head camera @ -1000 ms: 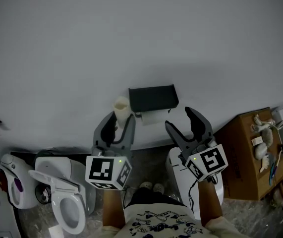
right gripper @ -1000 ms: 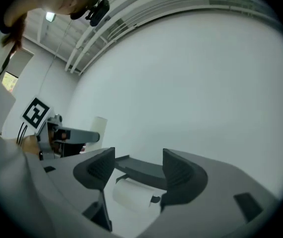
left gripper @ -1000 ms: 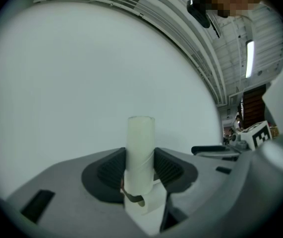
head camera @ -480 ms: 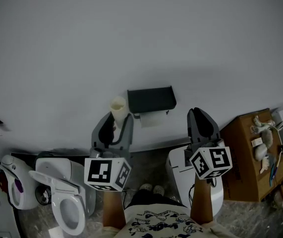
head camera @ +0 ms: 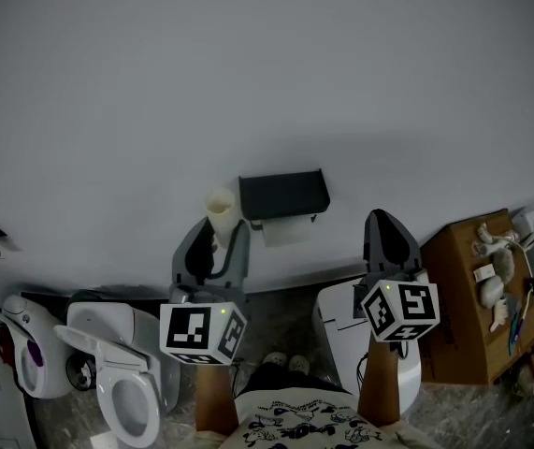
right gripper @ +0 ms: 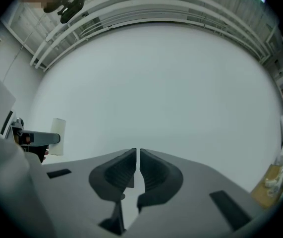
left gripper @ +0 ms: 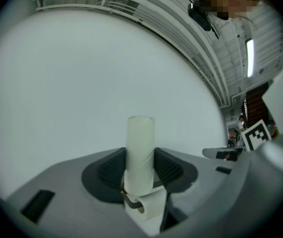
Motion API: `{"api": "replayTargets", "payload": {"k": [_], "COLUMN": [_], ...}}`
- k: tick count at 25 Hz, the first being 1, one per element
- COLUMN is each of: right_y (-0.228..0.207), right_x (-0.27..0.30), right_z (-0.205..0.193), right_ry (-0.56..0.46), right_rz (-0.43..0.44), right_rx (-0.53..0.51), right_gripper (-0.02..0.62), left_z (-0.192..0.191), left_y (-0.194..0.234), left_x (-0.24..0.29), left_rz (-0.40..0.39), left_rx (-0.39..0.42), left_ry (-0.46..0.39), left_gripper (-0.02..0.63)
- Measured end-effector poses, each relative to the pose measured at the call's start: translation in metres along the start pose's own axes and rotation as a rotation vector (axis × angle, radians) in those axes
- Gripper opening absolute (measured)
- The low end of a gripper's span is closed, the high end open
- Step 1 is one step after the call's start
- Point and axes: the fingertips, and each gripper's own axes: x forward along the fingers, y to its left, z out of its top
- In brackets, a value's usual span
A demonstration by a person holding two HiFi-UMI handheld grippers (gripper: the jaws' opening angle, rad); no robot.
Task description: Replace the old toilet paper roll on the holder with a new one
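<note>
While upright, slim pale tube (left gripper: 140,150)

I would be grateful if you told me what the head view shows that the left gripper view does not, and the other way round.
Only the head view: the black holder on the wall with white paper hanging under it, the toilet and the brown box.
Only the left gripper view: the pads of the left gripper pressing both sides of the pale tube, and the ceiling slats.
Both: the left gripper holding that tube before the white wall.
</note>
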Motion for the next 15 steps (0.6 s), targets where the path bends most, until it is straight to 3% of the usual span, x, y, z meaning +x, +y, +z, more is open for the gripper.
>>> {"api": "replayTargets", "payload": {"k": [15], "right_y": [-0.0017], "right_x": [-0.0030], "right_z": [0.0037], "right_ry": [-0.001], "right_rz": [0.001], "right_rx": [-0.008], "right_gripper": [0.026], "left_z": [0.0014], "left_y": [-0.0007], "left_x": [-0.0013], "left_rz": [0.008], "left_rx": [0.002], "left_ry": [-0.001], "left_gripper": [0.181]}}
